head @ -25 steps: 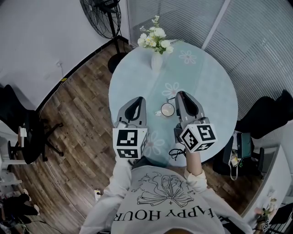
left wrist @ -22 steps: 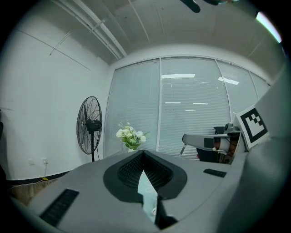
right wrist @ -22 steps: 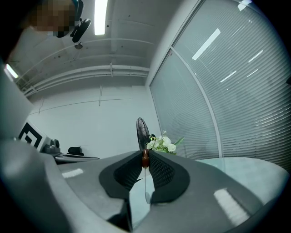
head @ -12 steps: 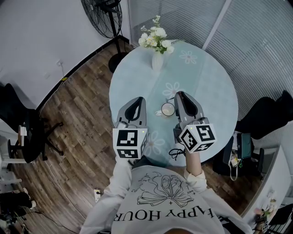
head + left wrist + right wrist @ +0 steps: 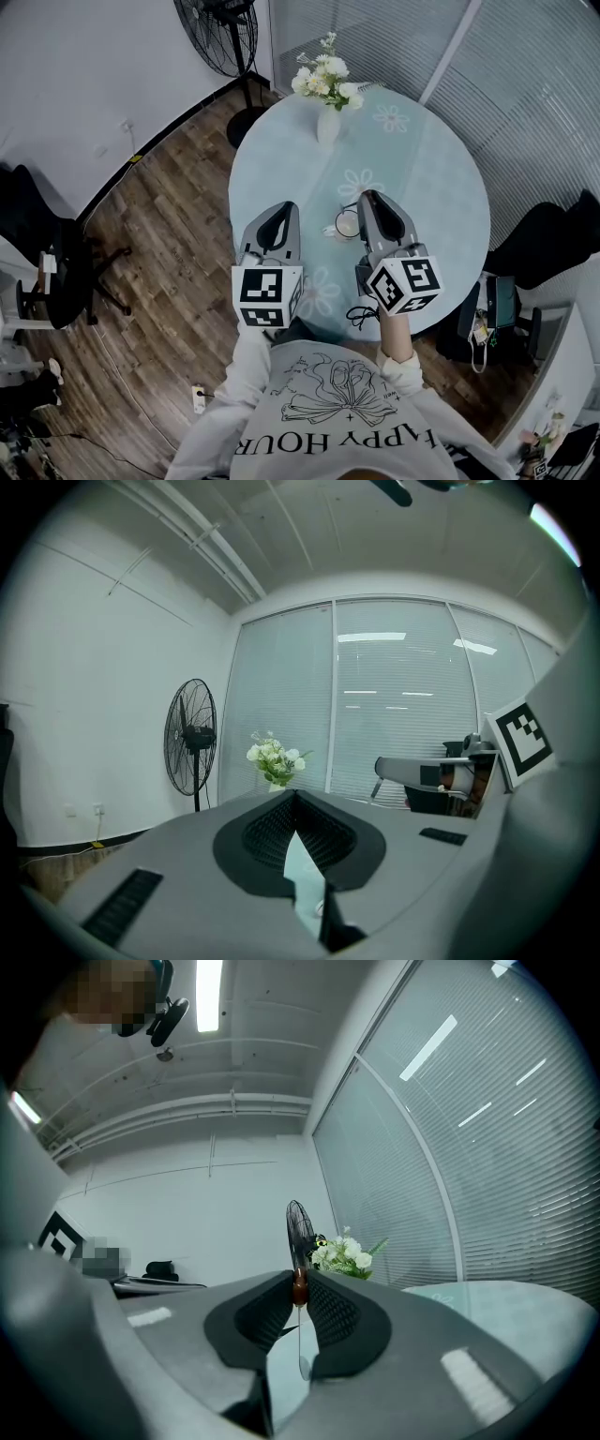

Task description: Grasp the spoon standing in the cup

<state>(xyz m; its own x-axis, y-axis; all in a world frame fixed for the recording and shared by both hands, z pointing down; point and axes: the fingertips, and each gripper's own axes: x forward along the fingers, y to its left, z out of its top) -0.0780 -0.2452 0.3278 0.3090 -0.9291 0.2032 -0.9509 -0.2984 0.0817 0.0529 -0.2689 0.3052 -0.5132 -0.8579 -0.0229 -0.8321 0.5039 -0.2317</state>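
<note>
A small white cup (image 5: 346, 225) stands on the round pale-blue table (image 5: 422, 178), just left of my right gripper (image 5: 367, 199). In the right gripper view, my right gripper (image 5: 299, 1283) is shut on the brown top end of a thin spoon (image 5: 299, 1335). The spoon hangs straight down between the jaws, bowl end lowest. The cup is hidden below the jaws in that view, and in the head view the spoon is too small to make out. My left gripper (image 5: 278, 210) hovers over the table's left edge, a hand's width left of the cup. Its jaws (image 5: 295, 799) meet at the tips with nothing between them.
A white vase of flowers (image 5: 328, 117) stands at the table's far side, also in both gripper views (image 5: 275, 759) (image 5: 345, 1255). A black floor fan (image 5: 220, 28) stands beyond the table on the wooden floor. Dark chairs sit at left (image 5: 56, 272) and right (image 5: 553, 244).
The head view has shifted slightly, so the table sits a little further right in the picture. Both grippers and the cup keep their places relative to each other.
</note>
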